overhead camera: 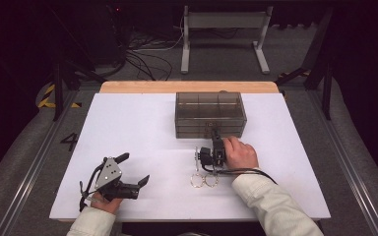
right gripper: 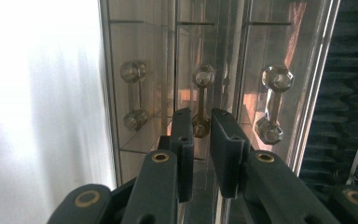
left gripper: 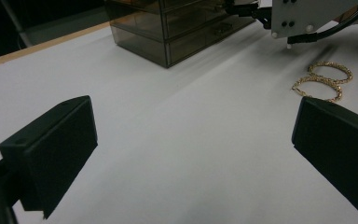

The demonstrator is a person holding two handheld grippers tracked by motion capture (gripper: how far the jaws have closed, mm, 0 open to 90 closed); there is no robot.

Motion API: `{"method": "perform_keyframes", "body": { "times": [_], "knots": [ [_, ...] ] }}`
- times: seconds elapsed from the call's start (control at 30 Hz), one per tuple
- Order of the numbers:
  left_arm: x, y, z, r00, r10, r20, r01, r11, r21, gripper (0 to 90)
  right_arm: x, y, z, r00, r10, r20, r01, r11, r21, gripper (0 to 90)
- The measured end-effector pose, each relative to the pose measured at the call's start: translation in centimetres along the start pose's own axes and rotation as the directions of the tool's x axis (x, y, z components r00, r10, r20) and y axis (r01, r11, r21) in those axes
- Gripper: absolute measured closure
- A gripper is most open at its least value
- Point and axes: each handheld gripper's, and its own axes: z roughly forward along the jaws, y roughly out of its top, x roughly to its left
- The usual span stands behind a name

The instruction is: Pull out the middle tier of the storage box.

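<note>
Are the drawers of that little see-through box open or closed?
Closed: the drawer box shows flush fronts, and the right claw flanks the middle handle.

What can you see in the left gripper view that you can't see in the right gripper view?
Left gripper view: two gold rings lying on the white table, and the left gripper with its black jaws wide apart, nothing between them.

Right gripper view: three clear drawer handles close up, with the right gripper nearly closed around the middle handle; whether the pads press it I cannot tell.

Both: the smoky see-through drawer box and some bright white table.
</note>
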Motion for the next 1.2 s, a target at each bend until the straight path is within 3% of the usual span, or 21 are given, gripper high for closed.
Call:
{"method": "perform_keyframes", "body": {
  "times": [0.5,0.57,0.97,1.07,1.2],
  "knots": [
    [0.0,0.0,0.0,1.0,0.001,0.0,-0.001,1.0,0.0,0.7,-0.3,0.0,-0.2,0.9998,0.006,-0.017,-0.006,1.0,-0.002,80.5],
    [0.0,0.0,0.0,1.0,0.001,0.001,-0.001,1.0,0.0,0.7,-0.5,-0.1,-0.5,0.9992,0.025,-0.03,-0.025,0.9997,-0.001,80.5],
    [0.0,0.0,0.0,1.0,0.004,0.0,-0.004,1.0,0.0,0.7,-1.0,-0.3,-2.0,0.9973,0.04,-0.062,-0.041,0.9991,-0.012,80.3],
    [0.0,0.0,0.0,1.0,0.005,0.0,-0.005,1.0,0.001,0.7,-1.2,-0.3,-2.6,0.9911,0.071,-0.113,-0.072,0.9974,-0.003,71.2],
    [0.0,0.0,0.0,1.0,0.005,0.0,-0.005,1.0,0.002,0.7,-1.7,-0.3,-3.0,0.9893,0.084,-0.119,-0.088,0.9957,-0.03,65.6]
  ]
}}
